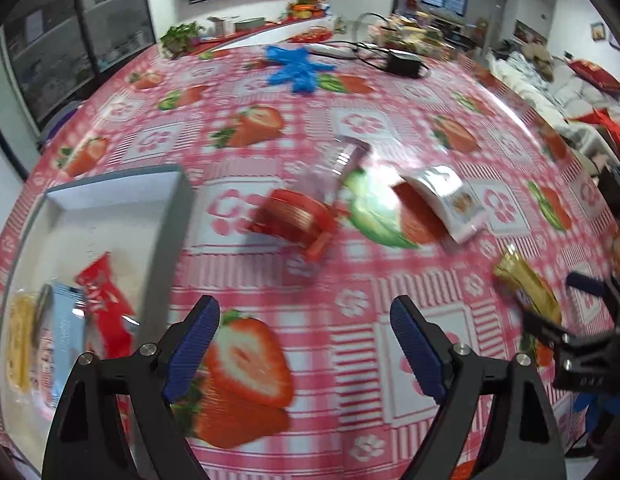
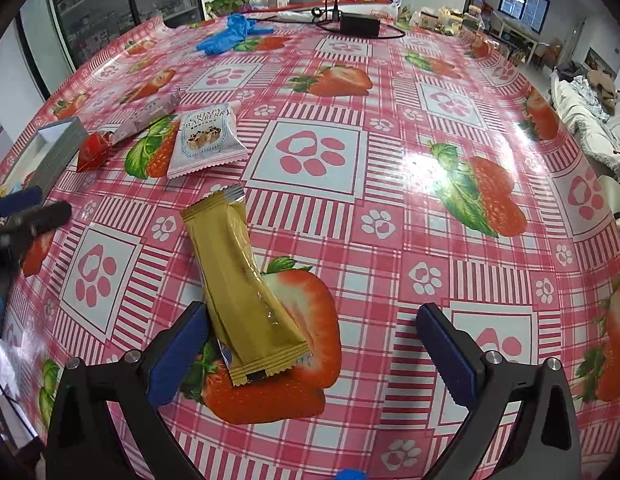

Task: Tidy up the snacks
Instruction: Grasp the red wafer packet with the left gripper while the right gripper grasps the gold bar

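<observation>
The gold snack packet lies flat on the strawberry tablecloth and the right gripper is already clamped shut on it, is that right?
Not quite. The gold snack packet does lie flat on the strawberry tablecloth, but the right gripper is open, its jaws wide apart with the packet's near end between them, ungripped. The right wrist view shows it.

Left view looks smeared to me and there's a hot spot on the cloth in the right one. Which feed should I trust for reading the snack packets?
Left wrist view: motion blur smears the red snack and white packet. Right wrist view: sharp, the gold packet and white packet's print show clearly; glare sits on bare tablecloth only. Both bend at the edges.
</observation>
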The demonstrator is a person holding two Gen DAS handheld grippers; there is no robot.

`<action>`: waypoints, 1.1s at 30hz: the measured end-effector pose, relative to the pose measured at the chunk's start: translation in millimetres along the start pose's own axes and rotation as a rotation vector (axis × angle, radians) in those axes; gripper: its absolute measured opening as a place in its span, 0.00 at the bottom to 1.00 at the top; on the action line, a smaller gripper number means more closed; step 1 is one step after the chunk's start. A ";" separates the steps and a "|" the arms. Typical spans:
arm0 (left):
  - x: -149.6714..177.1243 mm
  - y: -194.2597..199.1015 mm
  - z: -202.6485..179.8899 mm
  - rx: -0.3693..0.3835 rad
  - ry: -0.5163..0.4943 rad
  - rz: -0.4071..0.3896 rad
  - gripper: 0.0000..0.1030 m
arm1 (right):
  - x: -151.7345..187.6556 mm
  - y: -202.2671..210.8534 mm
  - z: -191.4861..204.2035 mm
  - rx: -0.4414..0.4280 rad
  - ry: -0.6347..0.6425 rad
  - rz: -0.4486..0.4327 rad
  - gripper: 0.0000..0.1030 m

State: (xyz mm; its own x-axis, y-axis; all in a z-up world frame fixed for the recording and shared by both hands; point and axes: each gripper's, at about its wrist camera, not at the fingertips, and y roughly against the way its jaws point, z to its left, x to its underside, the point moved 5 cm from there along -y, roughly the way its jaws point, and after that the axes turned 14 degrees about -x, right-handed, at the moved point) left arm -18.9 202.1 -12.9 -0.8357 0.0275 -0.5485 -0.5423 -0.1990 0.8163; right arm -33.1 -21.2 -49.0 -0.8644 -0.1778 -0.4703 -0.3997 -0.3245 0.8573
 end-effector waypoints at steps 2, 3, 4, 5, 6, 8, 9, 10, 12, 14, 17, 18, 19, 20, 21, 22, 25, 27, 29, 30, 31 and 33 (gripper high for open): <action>-7.4 -5.6 5.5 -0.006 0.014 0.003 0.87 | 0.2 0.2 0.0 0.002 -0.005 -0.009 1.00; -11.6 -10.7 5.8 -0.006 0.010 0.010 0.87 | 0.8 0.7 0.3 0.003 -0.004 -0.015 1.00; -14.0 -15.4 5.8 -0.010 0.002 0.016 0.87 | 0.4 0.6 0.4 0.003 -0.002 -0.019 1.00; -17.9 -22.5 4.1 -0.024 -0.008 0.023 0.87 | 1.0 0.9 0.4 0.003 0.000 -0.023 1.00; -21.4 -28.3 3.0 -0.039 -0.014 0.026 0.87 | 1.1 1.0 0.5 0.003 0.002 -0.027 1.00; -26.2 -36.8 1.3 -0.052 -0.011 0.029 0.87 | 1.4 1.3 0.6 0.002 0.004 -0.031 1.00; -29.6 -40.1 0.8 -0.051 0.001 0.031 0.87 | 1.0 1.0 0.5 0.002 0.004 -0.032 1.00; -32.2 -41.8 1.0 -0.048 0.015 0.031 0.87 | 1.3 0.9 0.5 0.003 0.004 -0.032 1.00; -38.1 -42.9 0.5 -0.042 0.032 0.016 0.87 | 1.8 1.2 0.4 0.002 0.006 -0.039 1.00; -41.8 -45.0 -1.8 -0.054 0.024 0.005 0.87 | 2.3 1.5 0.8 0.002 0.009 -0.045 1.00; -40.9 -55.2 -6.4 -0.058 0.005 0.040 0.56 | 2.5 1.8 1.1 0.001 0.011 -0.045 1.00; -40.0 -56.2 -6.2 -0.050 0.012 0.043 0.55 | 2.5 1.7 0.9 0.000 0.012 -0.046 1.00; -39.6 -54.7 -5.1 -0.041 0.026 0.032 0.54 | 2.5 1.9 0.9 0.000 0.012 -0.046 1.00; -37.7 -53.3 -5.1 -0.034 0.026 0.030 0.52 | 2.5 2.0 0.9 0.001 0.012 -0.047 1.00; -35.0 -50.7 -5.1 -0.037 0.019 0.023 0.52 | 2.2 1.8 0.8 0.000 0.012 -0.047 1.00; -32.3 -48.8 -5.5 -0.038 0.017 0.024 0.52 | 2.3 1.7 0.9 0.001 0.012 -0.048 1.00; -8.8 -31.5 -8.5 -0.018 0.012 0.022 0.52 | 2.4 1.8 0.5 0.000 0.012 -0.048 1.00; 9.1 -19.7 -12.8 -0.006 -0.004 0.014 0.52 | 2.5 2.1 0.8 0.001 0.012 -0.052 1.00; 26.0 -7.0 -16.1 -0.003 -0.029 0.001 0.58 | 2.7 2.5 0.5 0.000 0.014 -0.056 1.00; 32.6 -2.3 -17.0 -0.006 -0.036 -0.004 0.64 | 2.7 2.6 0.4 0.000 0.015 -0.058 1.00; 35.6 0.5 -16.4 -0.013 -0.039 -0.009 0.65 | 2.5 2.6 0.3 0.000 0.015 -0.058 1.00; 36.8 6.1 -12.9 -0.021 -0.033 -0.043 0.79 | 2.6 2.5 0.2 0.000 0.015 -0.058 1.00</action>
State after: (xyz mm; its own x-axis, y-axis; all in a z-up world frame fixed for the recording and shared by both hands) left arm -51.8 189.2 -30.5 -0.8145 0.0688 -0.5761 -0.5758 -0.2179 0.7880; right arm -36.5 -22.3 -48.0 -0.8352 -0.1723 -0.5223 -0.4492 -0.3344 0.8285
